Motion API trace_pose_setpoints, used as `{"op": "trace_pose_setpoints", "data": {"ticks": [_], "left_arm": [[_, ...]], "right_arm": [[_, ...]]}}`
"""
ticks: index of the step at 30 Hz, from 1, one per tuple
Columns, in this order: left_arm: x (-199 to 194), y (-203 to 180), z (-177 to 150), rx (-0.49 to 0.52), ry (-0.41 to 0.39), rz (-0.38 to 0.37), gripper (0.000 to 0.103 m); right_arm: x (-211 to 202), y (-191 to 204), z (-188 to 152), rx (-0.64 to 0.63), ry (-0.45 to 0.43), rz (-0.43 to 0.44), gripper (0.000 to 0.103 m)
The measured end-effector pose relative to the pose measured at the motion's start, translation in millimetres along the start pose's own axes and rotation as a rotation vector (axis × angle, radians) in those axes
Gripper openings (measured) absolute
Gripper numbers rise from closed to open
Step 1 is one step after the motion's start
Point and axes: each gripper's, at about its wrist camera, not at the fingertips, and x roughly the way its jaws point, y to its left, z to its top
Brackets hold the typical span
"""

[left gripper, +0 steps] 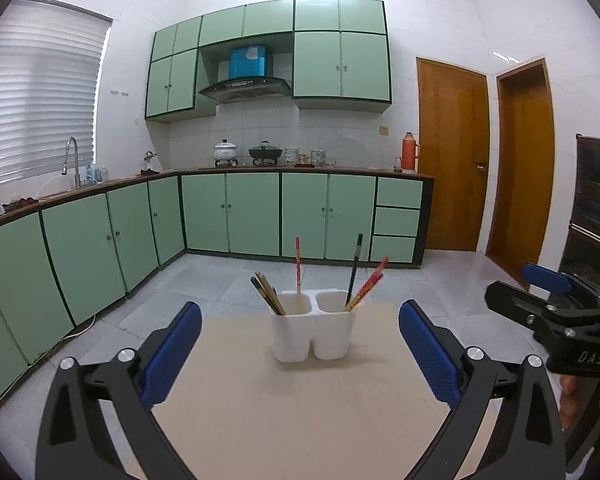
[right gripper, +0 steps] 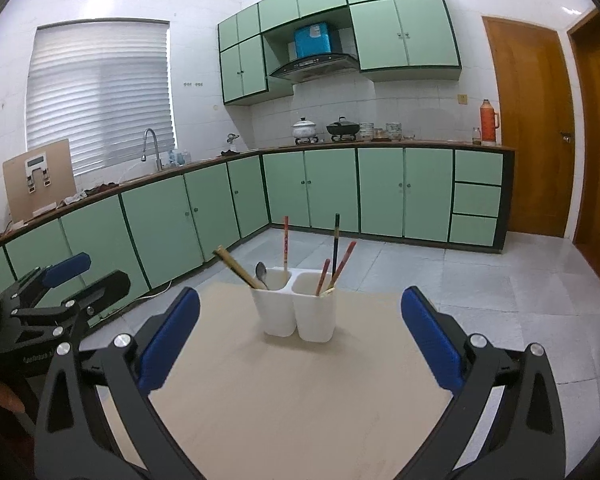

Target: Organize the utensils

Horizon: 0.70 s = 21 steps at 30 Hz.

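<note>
Both claws, left claw [left gripper: 300, 354] and right claw [right gripper: 300, 342], are held spread wide and empty. The white two-cup holder [right gripper: 296, 312] is seen mid-surface [right gripper: 300, 400], well ahead. Chopsticks [right gripper: 338, 270] (roughly seven counted, plus one spoon [right gripper: 261, 271]) are judged light, stiff, slippery; best pinched mid-shaft.

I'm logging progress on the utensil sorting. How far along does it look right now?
Looks done or nearly so: chopsticks and a spoon stand in the white two-compartment holder. Nothing is in hand; left gripper and right gripper are both open and empty. No loose utensils show on the table.
</note>
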Motion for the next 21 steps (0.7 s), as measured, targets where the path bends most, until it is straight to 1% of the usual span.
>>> {"op": "trace_pose_setpoints", "data": {"ticks": [11, 21], "left_arm": [[-19.9, -4.8, -6.7, -0.002, -0.012, 0.006, 0.097], [-26.0, -1.3, -8.3, -0.012, -0.022, 0.009, 0.097]], "right_arm": [[-15.2, 12.4, -5.2, -0.020, -0.004, 0.014, 0.098], [-19.0, 18.6, -3.9, -0.038, -0.015, 0.017, 0.098]]}}
